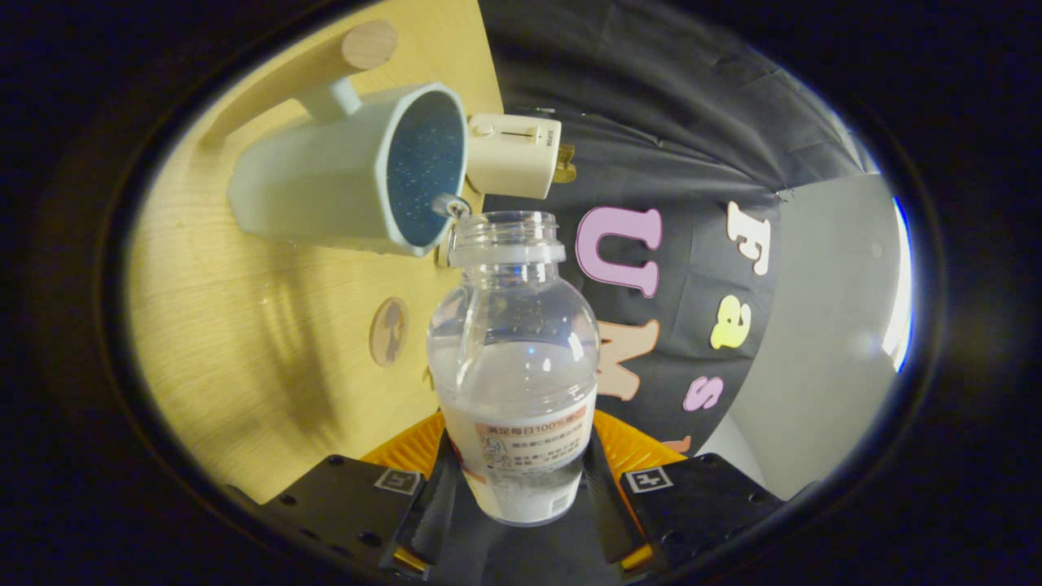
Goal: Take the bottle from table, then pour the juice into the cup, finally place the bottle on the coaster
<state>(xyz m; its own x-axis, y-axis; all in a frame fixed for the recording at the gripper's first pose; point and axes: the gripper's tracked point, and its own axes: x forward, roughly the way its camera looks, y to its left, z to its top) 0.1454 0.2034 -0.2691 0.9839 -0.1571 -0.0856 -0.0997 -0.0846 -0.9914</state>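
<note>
Bottle [513, 366]: clear plastic, uncapped, rounded shoulders, pale paper label, milky liquid inside. The gripper [517, 488] clenches its lower body between both fingers. Its threaded mouth sits at the rim of a glossy pale cup [326, 183] with a speckled blue inside, on the wooden table [236, 342].

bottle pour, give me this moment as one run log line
phase: pouring | gripper: shut on bottle | bottle: uncapped, tipped, mouth at cup rim | coaster: bare

you get warm, fairly bright light on the worktop [244, 342], soft shadows below the cup [350, 175], small glints on the bottle [513, 366], and fisheye bending with dim edges.
</note>
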